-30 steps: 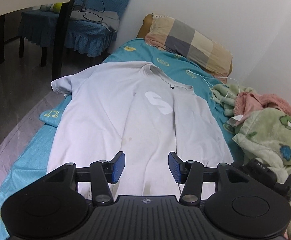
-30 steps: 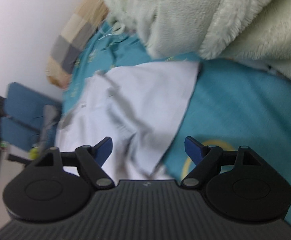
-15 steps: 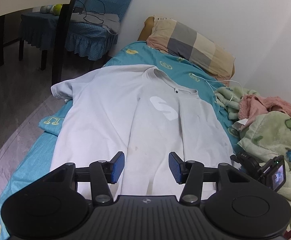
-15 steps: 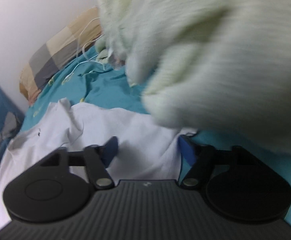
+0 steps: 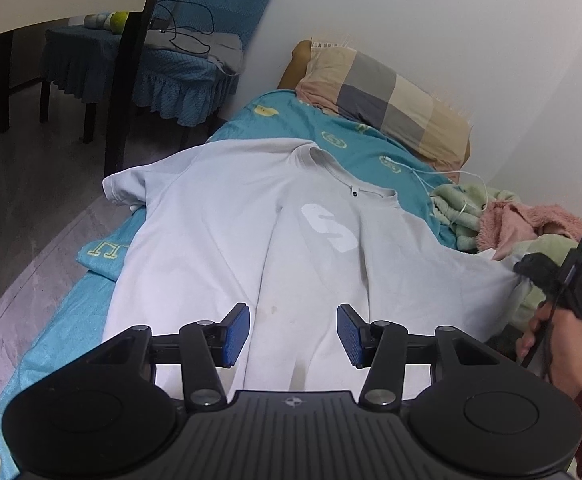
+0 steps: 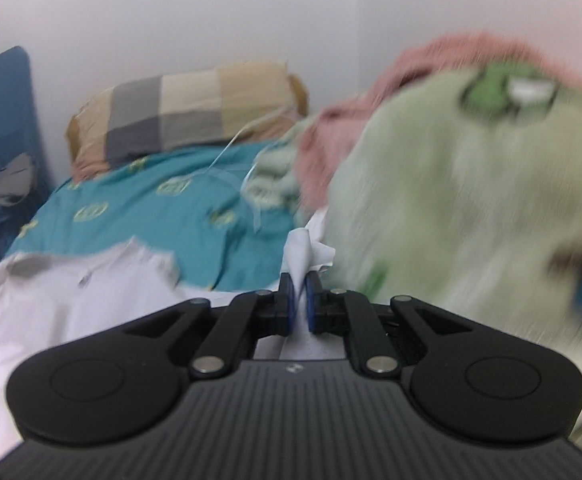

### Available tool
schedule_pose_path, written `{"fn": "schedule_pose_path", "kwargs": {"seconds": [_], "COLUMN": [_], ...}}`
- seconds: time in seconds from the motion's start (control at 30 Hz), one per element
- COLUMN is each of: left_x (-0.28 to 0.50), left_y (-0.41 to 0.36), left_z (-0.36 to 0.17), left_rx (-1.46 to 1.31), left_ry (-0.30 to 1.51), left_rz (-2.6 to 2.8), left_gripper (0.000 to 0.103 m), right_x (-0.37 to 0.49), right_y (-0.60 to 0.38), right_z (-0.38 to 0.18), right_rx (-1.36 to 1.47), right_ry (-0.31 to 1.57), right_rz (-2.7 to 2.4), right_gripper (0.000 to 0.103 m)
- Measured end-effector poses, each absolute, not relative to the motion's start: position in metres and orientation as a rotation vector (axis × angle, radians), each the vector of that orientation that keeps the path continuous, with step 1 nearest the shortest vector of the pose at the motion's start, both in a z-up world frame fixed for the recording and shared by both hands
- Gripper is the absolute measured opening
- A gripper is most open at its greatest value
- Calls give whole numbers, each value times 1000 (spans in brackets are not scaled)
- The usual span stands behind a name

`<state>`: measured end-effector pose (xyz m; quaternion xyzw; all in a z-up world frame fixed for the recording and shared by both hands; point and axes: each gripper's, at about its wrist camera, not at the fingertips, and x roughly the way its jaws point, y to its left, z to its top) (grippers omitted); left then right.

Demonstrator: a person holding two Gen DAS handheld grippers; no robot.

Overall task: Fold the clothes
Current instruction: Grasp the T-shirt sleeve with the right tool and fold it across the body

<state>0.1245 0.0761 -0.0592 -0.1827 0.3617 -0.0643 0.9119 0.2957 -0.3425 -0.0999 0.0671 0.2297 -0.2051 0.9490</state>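
A pale grey T-shirt (image 5: 251, 232) with a white letter S lies flat, front up, on a teal bed sheet (image 5: 355, 148). My left gripper (image 5: 293, 334) is open and empty, hovering over the shirt's lower middle. My right gripper (image 6: 299, 304) is shut on a bunched piece of the shirt's right sleeve (image 6: 305, 250). In the left wrist view the right gripper (image 5: 531, 270) shows at the shirt's right edge, pulling the sleeve (image 5: 487, 276) outward. The shirt's collar and body show in the right wrist view (image 6: 71, 300).
A checked pillow (image 5: 383, 96) lies at the head of the bed. A heap of green and pink blankets (image 6: 471, 180) fills the right side. A white cable (image 5: 443, 172) trails across the sheet. A chair with blue cover (image 5: 179, 68) and table legs stand left.
My right gripper has gone from open beside the shirt to shut on the right sleeve, turning level. The left gripper has stayed open and drawn back a little.
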Motion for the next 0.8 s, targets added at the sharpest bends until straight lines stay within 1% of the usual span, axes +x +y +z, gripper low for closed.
{"fn": "schedule_pose_path", "kwargs": {"seconds": [0.23,0.33,0.43,0.57,0.73,0.77,0.8], "left_x": [124,127,130,134,141,142,144], "left_y": [87,94,102,118,125,127,128], "left_z": [-48,-48,-50,-57,-68,-70,-72], "left_rx": [-394,-397,-395,-422,-449,-455,-460], "left_ry": [704,699,694,703,720,723,727], "left_rz": [-117,-110,-88,-45,-40,-39,-38], "left_gripper": [51,51,51,51,51,51,51], "right_x": [324,332,344,354,374,378,378], "right_y": [-343,-317,-266,-182,-117,-113,-112], "right_z": [-63,-55,-50,-56,-95,-102,-106], "right_rx": [18,65,99,78,47,64,80], "right_ry": [502,503,502,514,620,664,693], "right_rz": [-469,-449,-369,-202,10,62,90], "right_gripper": [10,10,10,10,13,28,38]}}
